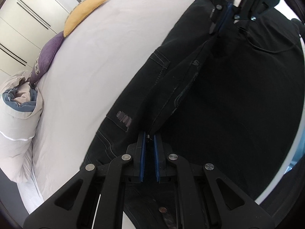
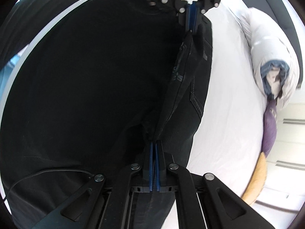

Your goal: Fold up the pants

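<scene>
Pants (image 1: 133, 103) black, held up over white bed (image 1: 95, 57), one edge stretched taut between my two grippers. Left gripper (image 1: 149, 139) pinches near end of edge, pads (image 1: 142, 152) narrowly parted around fabric. Right gripper (image 2: 154, 145) clamped tight on other end. Pillows (image 1: 51, 57) and rolled duvet (image 1: 21, 106) at far left of bed, well apart. To do step well: keep edge taut, both ends level, lower evenly so layers align; avoid slack, avoid twisting seam.
</scene>
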Demonstrator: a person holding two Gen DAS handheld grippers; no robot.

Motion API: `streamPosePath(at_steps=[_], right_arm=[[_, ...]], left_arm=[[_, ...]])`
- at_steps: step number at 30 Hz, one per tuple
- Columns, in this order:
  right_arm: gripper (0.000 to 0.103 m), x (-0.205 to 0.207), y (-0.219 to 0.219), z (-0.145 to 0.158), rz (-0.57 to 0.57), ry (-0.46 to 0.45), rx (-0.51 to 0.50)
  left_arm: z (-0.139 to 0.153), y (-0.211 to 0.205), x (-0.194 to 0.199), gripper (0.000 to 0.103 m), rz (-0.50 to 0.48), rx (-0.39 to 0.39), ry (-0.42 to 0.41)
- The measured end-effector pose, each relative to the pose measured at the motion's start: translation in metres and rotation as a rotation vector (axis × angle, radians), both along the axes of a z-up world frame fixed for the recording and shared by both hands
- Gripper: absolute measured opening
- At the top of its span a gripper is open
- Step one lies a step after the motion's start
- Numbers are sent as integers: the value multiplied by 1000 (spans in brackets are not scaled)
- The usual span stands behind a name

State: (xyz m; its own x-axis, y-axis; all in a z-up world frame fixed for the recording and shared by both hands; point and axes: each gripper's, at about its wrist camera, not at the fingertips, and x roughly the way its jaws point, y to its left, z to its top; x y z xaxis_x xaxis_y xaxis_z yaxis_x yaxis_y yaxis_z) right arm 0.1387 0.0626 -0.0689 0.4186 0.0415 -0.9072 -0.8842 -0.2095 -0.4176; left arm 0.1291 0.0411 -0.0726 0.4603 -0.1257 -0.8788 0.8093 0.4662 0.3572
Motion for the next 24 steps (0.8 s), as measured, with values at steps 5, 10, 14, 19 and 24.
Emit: streamPosePath(at_steps=[5,10,14,19,24], right_arm=[[3,-38,0,-16,136,-75,-82],[3,-71,-2,-36,282,-123,-163],[3,-89,1,-38,318,-124,-156],[3,-109,9,-41,378,-131,-136],[3,-115,27,-45,375,-119,-113]], left_arm=[[-12,8,-42,7,-47,41,-13],[-27,12,-93,7,-84,75,-20],[-32,21,-128,7,-100,92,-39],[-42,35,-173,7,-120,124,-40],[-46,49,-197,7,-104,144,-55]])
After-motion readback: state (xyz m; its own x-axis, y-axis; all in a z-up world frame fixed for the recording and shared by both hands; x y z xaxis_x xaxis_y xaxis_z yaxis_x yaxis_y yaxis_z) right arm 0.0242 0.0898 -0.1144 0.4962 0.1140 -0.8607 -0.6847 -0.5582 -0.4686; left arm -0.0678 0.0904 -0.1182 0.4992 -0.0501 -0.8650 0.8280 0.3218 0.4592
